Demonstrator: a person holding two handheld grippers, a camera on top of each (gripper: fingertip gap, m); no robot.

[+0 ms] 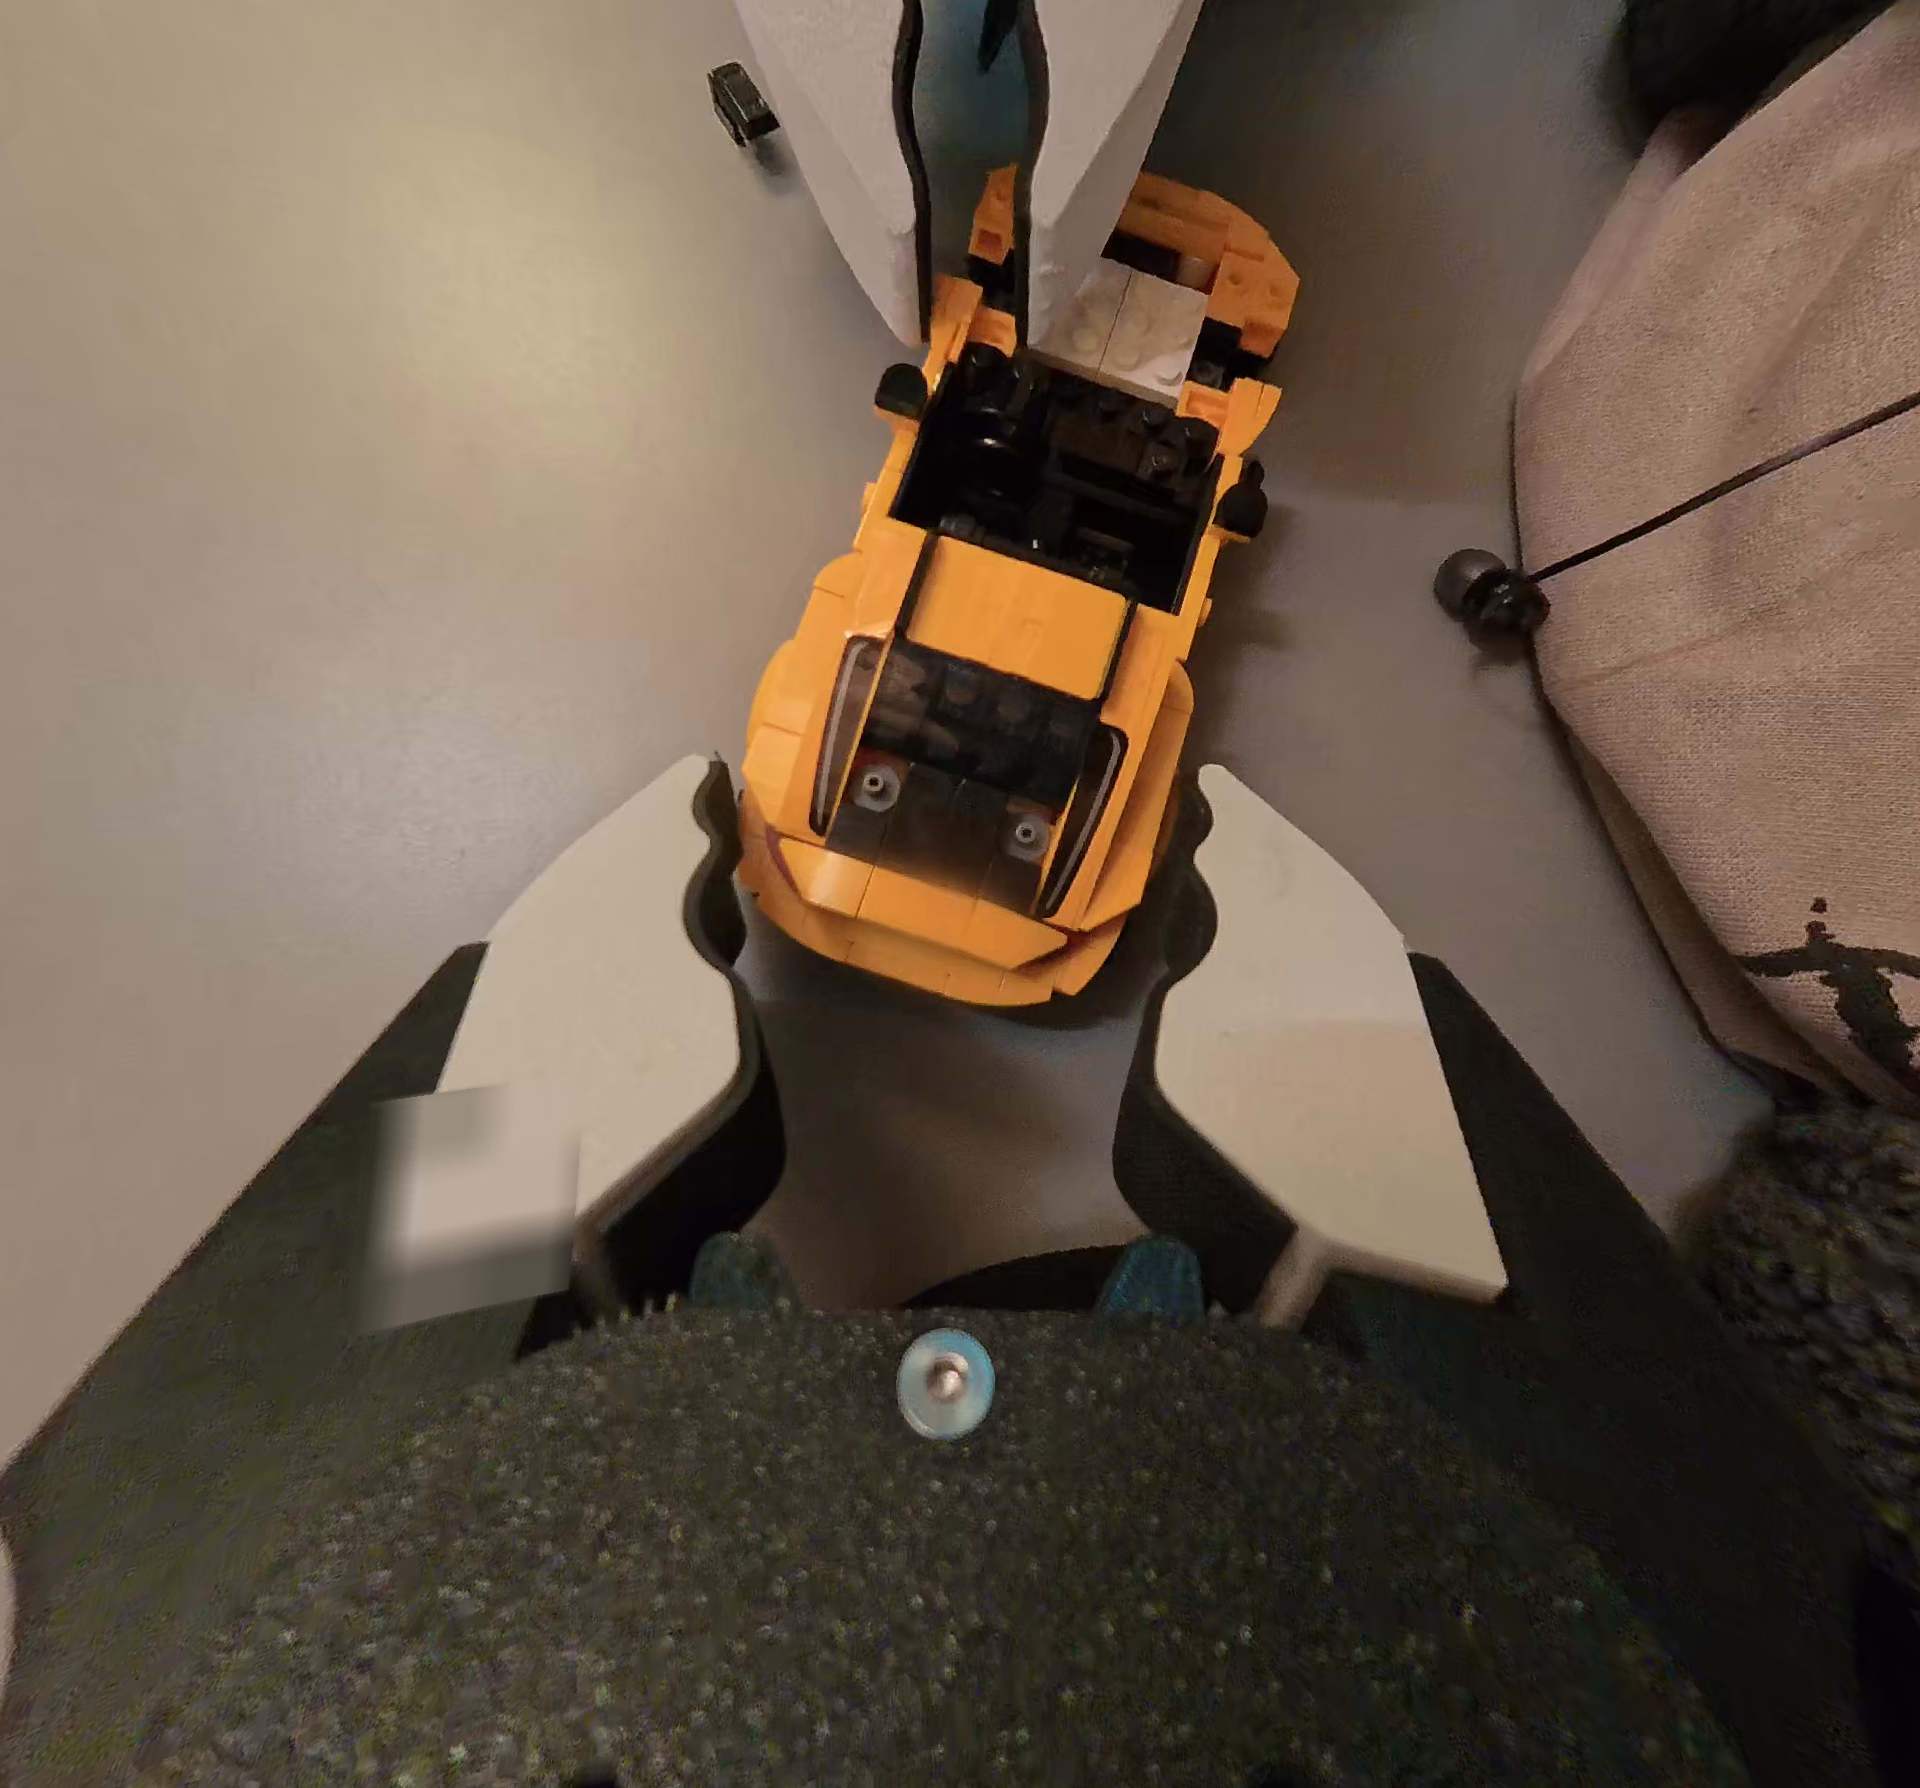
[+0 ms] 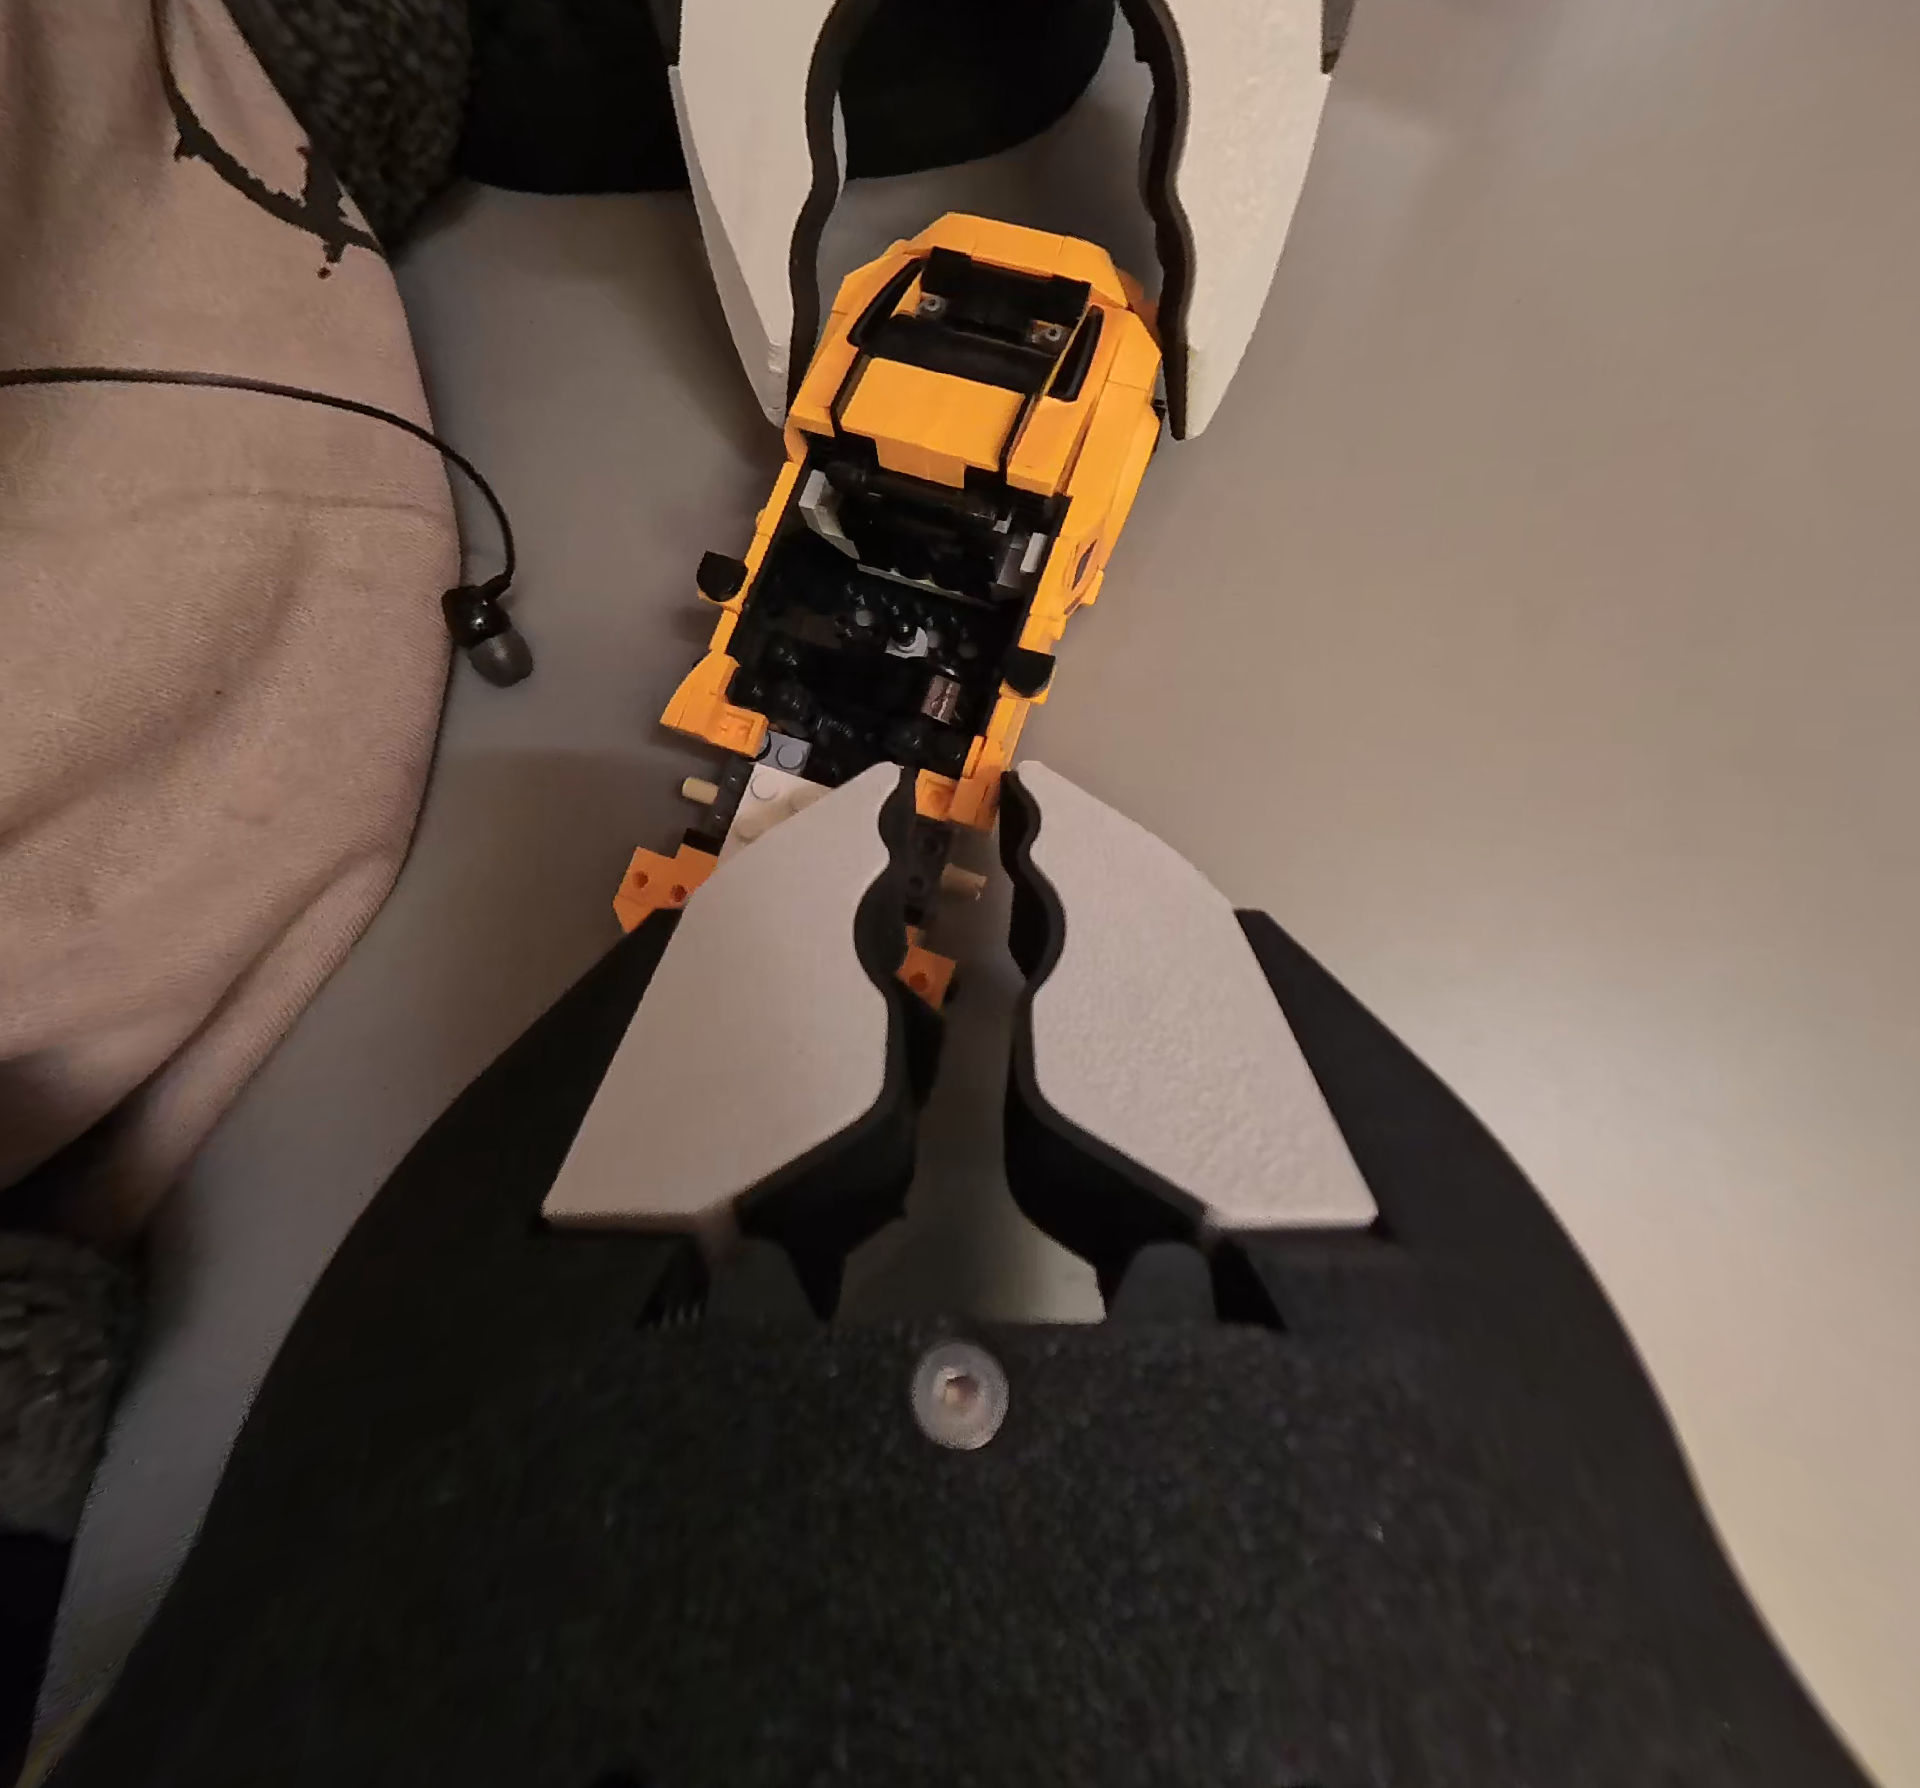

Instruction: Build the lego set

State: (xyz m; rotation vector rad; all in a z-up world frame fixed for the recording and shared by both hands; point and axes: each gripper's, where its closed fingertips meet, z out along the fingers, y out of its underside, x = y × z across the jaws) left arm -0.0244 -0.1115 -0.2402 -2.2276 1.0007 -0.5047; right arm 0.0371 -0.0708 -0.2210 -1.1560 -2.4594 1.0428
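The orange lego car [image 1: 966, 658] sits mid-frame on the grey tabletop [image 1: 364, 491]. The left tongs [image 1: 961, 865] straddle its nose, released; the right tongs [image 2: 951, 803] seem clenched on its unfinished rear side rail. Hard squeezing could pop bricks loose.

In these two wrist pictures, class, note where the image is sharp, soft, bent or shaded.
Left wrist view: the orange car is sharp, the gripper mount at the bottom soft, a pale sheen on the table, straight edges bowed by the wide lens. Right wrist view: car in focus, cloth at the left edge blurred, corners dim.
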